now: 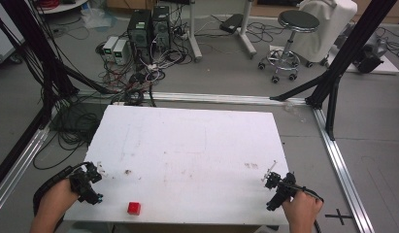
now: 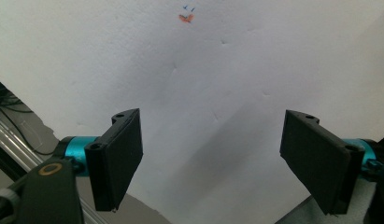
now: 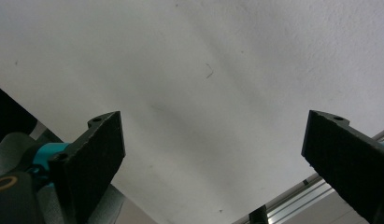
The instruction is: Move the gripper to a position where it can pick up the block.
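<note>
A small red cube rests near the front edge of the white foam board, left of centre. My left gripper hovers at the board's front left corner, to the left of the cube. In the left gripper view its jaws stand wide apart over bare white board, left gripper open and holding nothing. My right gripper sits at the board's front right corner, far from the cube. The right gripper view shows the right gripper open too, with only white board between the jaws.
A small orange and blue mark is on the board ahead of the left gripper. Aluminium rails and black frame posts surround the board. Computers, cables and a stool stand on the floor beyond.
</note>
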`<state>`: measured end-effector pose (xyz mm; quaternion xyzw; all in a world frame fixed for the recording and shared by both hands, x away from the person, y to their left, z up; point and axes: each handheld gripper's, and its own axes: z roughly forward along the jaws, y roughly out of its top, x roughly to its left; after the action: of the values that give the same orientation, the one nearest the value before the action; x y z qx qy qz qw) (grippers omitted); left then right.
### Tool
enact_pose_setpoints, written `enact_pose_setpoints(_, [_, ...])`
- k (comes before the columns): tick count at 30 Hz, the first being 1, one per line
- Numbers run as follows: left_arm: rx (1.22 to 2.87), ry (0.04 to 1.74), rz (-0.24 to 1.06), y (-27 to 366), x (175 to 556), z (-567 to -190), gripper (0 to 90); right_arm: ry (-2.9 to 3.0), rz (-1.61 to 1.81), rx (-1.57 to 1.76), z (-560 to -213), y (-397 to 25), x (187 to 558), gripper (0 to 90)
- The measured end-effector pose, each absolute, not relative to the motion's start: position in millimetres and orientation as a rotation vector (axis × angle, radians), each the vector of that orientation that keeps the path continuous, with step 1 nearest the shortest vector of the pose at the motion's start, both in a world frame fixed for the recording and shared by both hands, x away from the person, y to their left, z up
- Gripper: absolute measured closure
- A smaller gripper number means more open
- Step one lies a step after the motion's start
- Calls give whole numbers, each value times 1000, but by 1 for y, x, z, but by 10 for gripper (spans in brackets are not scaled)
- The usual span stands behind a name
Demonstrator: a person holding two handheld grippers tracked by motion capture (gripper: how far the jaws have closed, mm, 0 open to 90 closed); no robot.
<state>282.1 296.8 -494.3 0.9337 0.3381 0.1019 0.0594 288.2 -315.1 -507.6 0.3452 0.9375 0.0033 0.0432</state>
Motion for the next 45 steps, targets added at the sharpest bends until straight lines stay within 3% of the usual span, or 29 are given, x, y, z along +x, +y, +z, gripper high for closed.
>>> enact_pose_setpoints(25, [2831, 989, 319, 297, 279, -490, 215, 2864, 32, 1040, -500, -311, 288, 52])
enact_pose_setpoints(29, [2850, 982, 373, 296, 283, -489, 215, 2858, 49, 1049, -499, -312, 288, 52])
enact_pose_setpoints(45, [2966, 701, 332, 293, 293, -488, 216, 2845, 94, 1050, -492, -315, 285, 52])
